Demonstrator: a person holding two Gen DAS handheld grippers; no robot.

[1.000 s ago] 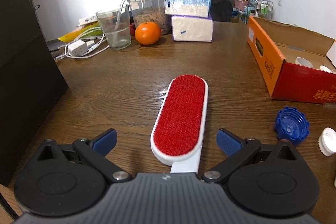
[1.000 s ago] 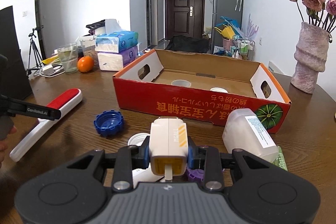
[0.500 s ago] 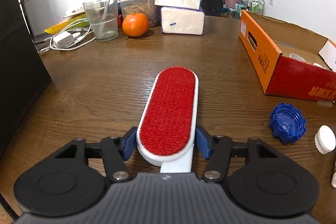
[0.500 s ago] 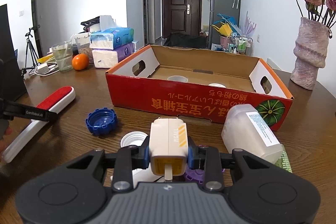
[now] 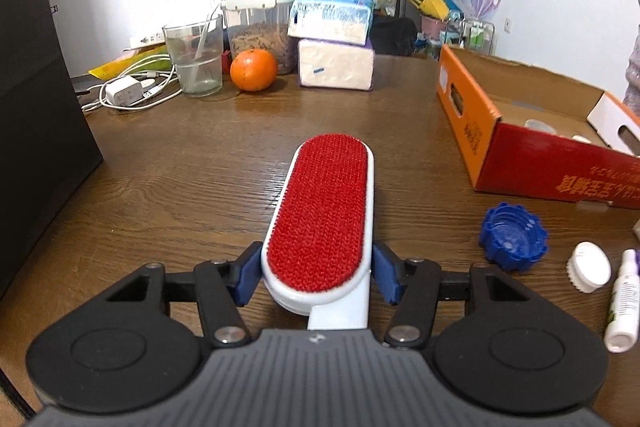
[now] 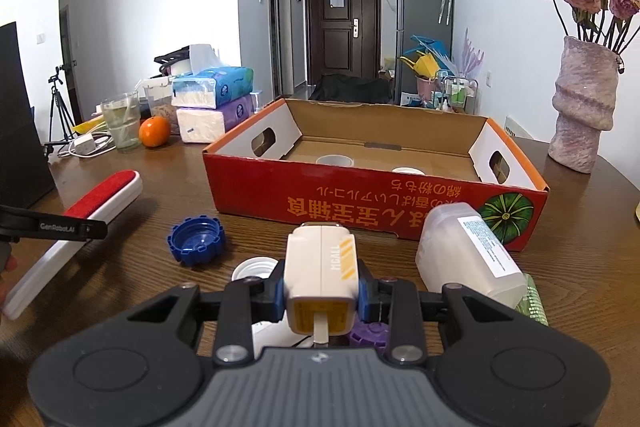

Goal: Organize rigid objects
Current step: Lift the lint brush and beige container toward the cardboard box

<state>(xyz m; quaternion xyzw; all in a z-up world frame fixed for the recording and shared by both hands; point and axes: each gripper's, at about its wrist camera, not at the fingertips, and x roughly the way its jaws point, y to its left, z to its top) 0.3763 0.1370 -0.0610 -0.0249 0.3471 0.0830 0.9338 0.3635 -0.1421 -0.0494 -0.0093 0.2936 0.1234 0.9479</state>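
Observation:
A red-faced lint brush (image 5: 320,211) with a white body points away from me over the wooden table, and my left gripper (image 5: 316,277) is shut on its sides near the handle end. The right wrist view shows the same brush (image 6: 100,199) at the left, crossed by a left gripper finger (image 6: 52,227). My right gripper (image 6: 322,297) is shut on a cream charger block (image 6: 320,267) with yellow stripes. Beyond it stands an open red and orange cardboard box (image 6: 360,203) with two small white items on its floor.
A blue cap (image 6: 196,239), a white cap (image 6: 256,267), a lying white jar (image 6: 468,259) and a purple cap (image 6: 370,333) lie before the box. A glass (image 5: 196,63), an orange (image 5: 253,70) and tissue packs (image 5: 336,69) stand at the back, a vase (image 6: 582,107) at the right.
The left gripper's jaws went from wide apart to closed against the brush's sides. The right gripper kept its hold on the charger and stayed where it was.

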